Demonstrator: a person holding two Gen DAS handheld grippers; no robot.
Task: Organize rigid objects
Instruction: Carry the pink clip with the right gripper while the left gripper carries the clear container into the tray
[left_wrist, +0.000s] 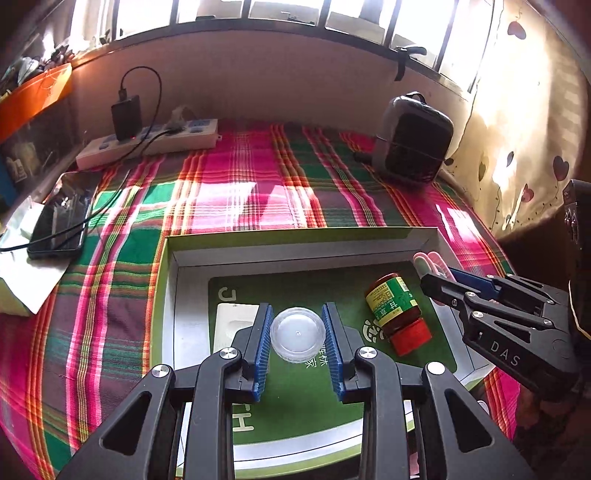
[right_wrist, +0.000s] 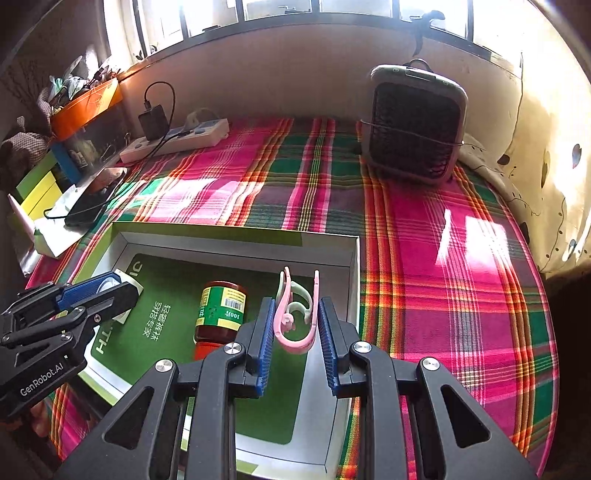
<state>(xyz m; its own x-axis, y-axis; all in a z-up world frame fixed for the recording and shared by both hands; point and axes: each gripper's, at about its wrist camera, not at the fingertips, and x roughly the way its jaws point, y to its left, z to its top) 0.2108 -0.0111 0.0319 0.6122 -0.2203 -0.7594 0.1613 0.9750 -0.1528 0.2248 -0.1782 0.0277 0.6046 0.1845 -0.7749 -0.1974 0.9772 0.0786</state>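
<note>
A shallow cardboard box (left_wrist: 295, 236) (right_wrist: 236, 234) with a green printed floor lies on the plaid cloth. My left gripper (left_wrist: 297, 325) holds a round clear plastic lid (left_wrist: 297, 334) between its blue pads (left_wrist: 263, 332) over the box floor. A dark sauce jar (left_wrist: 397, 310) (right_wrist: 220, 314) with a green label and red cap lies on its side in the box. My right gripper (right_wrist: 295, 319) is closed around a pink plastic clip (right_wrist: 295, 332), with a pale green clip (right_wrist: 297, 295) behind it, at the box's right wall. In the left wrist view the right gripper (left_wrist: 439, 282) covers the clips.
A white flat piece (left_wrist: 232, 325) lies in the box left of the lid. A small fan heater (right_wrist: 413, 125) stands at the back right. A power strip (left_wrist: 147, 142) with charger and a phone (left_wrist: 61, 221) on cable lie at the left. A curtain (right_wrist: 546, 147) hangs at right.
</note>
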